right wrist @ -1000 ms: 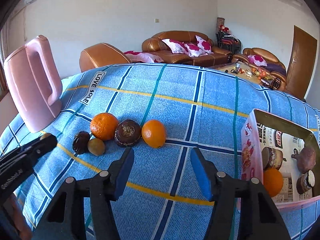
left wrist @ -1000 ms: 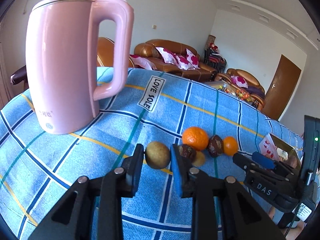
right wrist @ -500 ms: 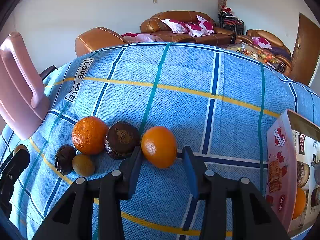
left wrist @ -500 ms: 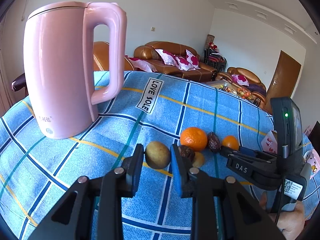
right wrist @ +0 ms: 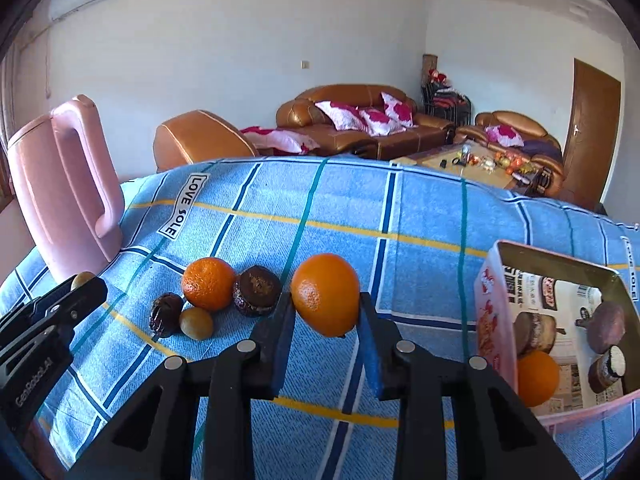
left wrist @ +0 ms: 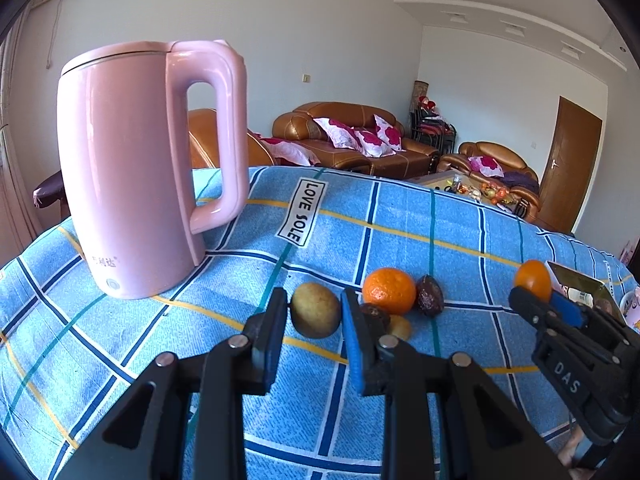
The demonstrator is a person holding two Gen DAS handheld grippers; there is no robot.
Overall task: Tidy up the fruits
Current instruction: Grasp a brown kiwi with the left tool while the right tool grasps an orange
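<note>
My left gripper (left wrist: 314, 295) is shut on a brownish-green kiwi (left wrist: 315, 312), held just above the blue checked cloth (left wrist: 400, 216). The jaws of my right gripper (right wrist: 326, 298) are closing, their pads pressing on a smooth orange (right wrist: 325, 294) that is lifted off the cloth. On the cloth lie a tangerine (right wrist: 208, 284), a dark round fruit (right wrist: 257, 291), a wrinkled dark fruit (right wrist: 165, 314) and a small yellow fruit (right wrist: 196, 323). At the right stands a pink-walled box (right wrist: 496, 300) holding an orange (right wrist: 536, 378) and several dark fruits.
A tall pink kettle (left wrist: 132, 168) stands at the left back of the table. Beyond the table's far edge are brown sofas (right wrist: 352, 120), a low table and a wooden door (right wrist: 592, 132).
My right gripper moved onto the smooth orange, closed on it and raised it off the cloth, away from the other fruit. The left gripper kept the kiwi and hardly moved.
</note>
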